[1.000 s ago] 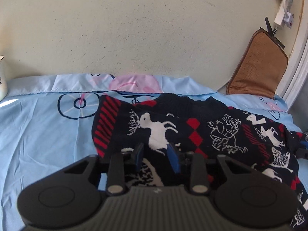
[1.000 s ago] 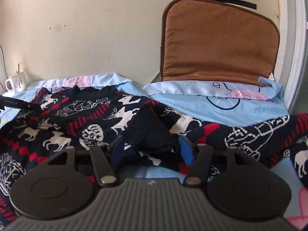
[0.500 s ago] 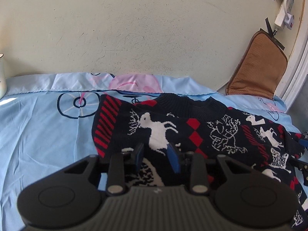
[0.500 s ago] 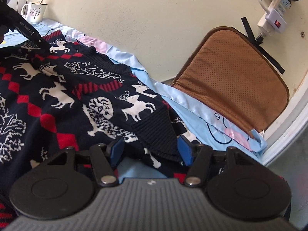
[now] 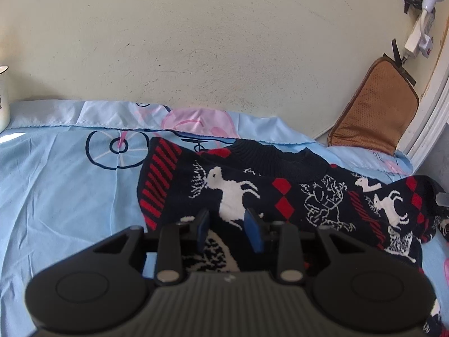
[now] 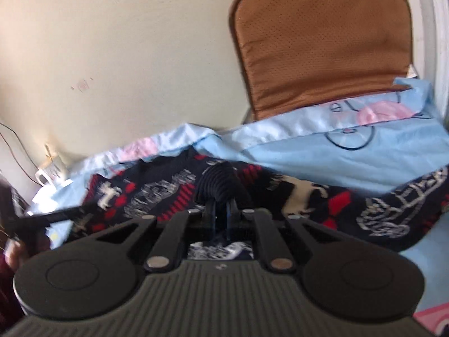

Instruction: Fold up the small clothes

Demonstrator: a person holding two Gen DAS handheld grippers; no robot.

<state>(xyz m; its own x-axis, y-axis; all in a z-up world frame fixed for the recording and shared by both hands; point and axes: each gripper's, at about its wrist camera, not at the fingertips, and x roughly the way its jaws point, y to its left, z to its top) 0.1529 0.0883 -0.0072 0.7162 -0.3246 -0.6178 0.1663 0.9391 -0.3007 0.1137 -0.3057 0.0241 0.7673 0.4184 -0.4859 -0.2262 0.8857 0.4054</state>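
Observation:
A dark knitted sweater (image 5: 280, 196) with white deer and red diamonds lies spread on a light blue sheet (image 5: 56, 196). My left gripper (image 5: 227, 230) sits low over its near left part. Its jaws are opening, the blue pads (image 5: 202, 229) stand apart, and flat fabric shows between them. In the right wrist view, my right gripper (image 6: 220, 214) is shut on a ribbed dark cuff (image 6: 220, 181) of the sweater (image 6: 378, 213), which sticks up past the pads. That view is blurred.
A brown cushion (image 6: 322, 42) leans on the cream wall at the sheet's far right corner, under a taped plug strip (image 5: 418, 39). A white mug (image 6: 53, 168) stands at the far left. The sheet ends at the wall.
My right gripper closed from wide open onto the ribbed cuff, then rose and rolled. The left gripper stayed in place and its pads spread slightly.

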